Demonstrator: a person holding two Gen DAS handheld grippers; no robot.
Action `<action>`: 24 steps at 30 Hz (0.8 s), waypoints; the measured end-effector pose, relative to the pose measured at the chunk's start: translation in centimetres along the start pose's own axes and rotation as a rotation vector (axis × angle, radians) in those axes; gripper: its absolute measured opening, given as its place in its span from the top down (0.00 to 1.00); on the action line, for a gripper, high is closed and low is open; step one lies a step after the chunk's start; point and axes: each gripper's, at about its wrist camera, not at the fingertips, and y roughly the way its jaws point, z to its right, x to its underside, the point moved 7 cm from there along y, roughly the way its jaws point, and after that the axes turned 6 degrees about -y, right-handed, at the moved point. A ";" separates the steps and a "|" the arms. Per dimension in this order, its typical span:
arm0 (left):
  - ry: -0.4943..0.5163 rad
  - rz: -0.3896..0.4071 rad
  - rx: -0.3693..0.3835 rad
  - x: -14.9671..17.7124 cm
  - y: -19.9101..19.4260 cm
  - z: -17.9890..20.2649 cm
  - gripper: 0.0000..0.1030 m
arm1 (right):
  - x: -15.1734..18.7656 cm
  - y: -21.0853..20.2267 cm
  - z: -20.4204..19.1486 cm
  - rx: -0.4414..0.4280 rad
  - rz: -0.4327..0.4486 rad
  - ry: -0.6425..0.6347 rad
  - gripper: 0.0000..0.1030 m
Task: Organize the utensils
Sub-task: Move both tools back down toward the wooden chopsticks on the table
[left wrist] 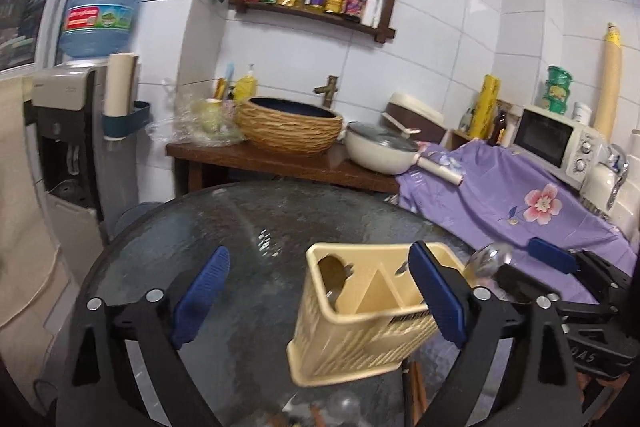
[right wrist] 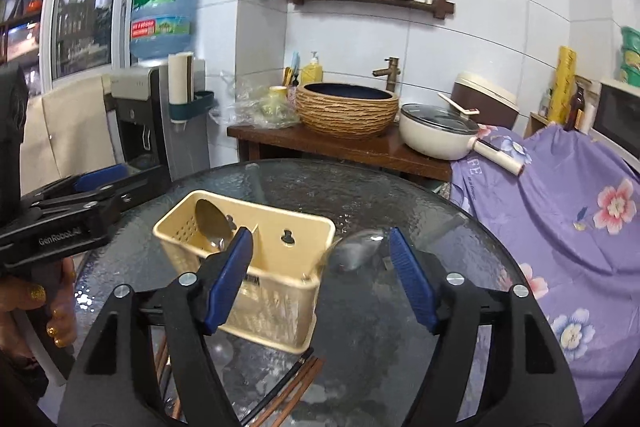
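1. A cream plastic utensil holder (right wrist: pixel 248 267) is seen standing on the round glass worktop (right wrist: pixel 360 195), near its front edge; its slotted walls and inner dividers are visible.
2. A metal spoon (right wrist: pixel 213 225) is seen upright in the holder's left compartment, bowl end up.
3. A second spoon (right wrist: pixel 354 251), blurred, is seen just beside the holder's right end; whether it touches the glass cannot be told.
4. Brown chopsticks (right wrist: pixel 296 387) are seen below the glass, in front of the holder.
5. The left gripper (left wrist: pixel 320 303) is spread wide; part of the holder lies between its blue pads (left wrist: pixel 202 301), and neither pad is pressed against it.
6. The right gripper (right wrist: pixel 322 281) is also spread; the holder's right end and the blurred spoon are framed between its fingers, and nothing is pinched.
7. In the right wrist view, the left gripper's black body is seen at the left edge, held by a hand (right wrist: pixel 48 311).
8. Beyond the worktop, a wooden counter (right wrist: pixel 344 147) is seen carrying a woven basin (right wrist: pixel 347 109) and a lidded pan (right wrist: pixel 438 135); a purple floral cloth (right wrist: pixel 560 219) is draped at the right.
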 end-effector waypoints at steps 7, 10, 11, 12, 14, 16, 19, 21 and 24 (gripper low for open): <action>0.117 -0.162 -0.148 6.8 -1.8 -2.6 0.09 | 8.0 -0.4 -0.7 0.015 -0.169 0.035 0.30; 0.119 -0.259 -0.186 10.4 -1.4 -4.0 0.17 | 12.1 1.0 -0.7 0.006 -0.286 0.084 0.31; 0.111 -0.287 -0.187 11.5 -1.3 -4.3 0.20 | 13.1 1.3 -0.9 -0.002 -0.315 0.098 0.34; 0.104 -0.308 -0.184 12.2 -1.2 -4.5 0.24 | 14.0 1.7 -1.0 -0.010 -0.343 0.110 0.37; 0.088 -0.360 -0.172 14.0 -0.9 -4.9 0.31 | 15.5 2.3 -1.4 -0.017 -0.385 0.123 0.42; 0.075 -0.398 -0.165 15.3 -0.6 -5.1 0.38 | 16.3 2.8 -1.9 -0.029 -0.407 0.139 0.45; 0.070 -0.419 -0.156 16.3 -0.5 -5.1 0.42 | 17.0 3.2 -2.4 -0.051 -0.427 0.169 0.45; 0.076 -0.426 -0.151 16.6 -0.5 -4.6 0.44 | 17.1 3.4 -2.7 -0.046 -0.437 0.168 0.47; 0.082 -0.434 -0.148 17.0 -0.4 -4.3 0.47 | 17.5 3.8 -3.2 -0.041 -0.458 0.170 0.51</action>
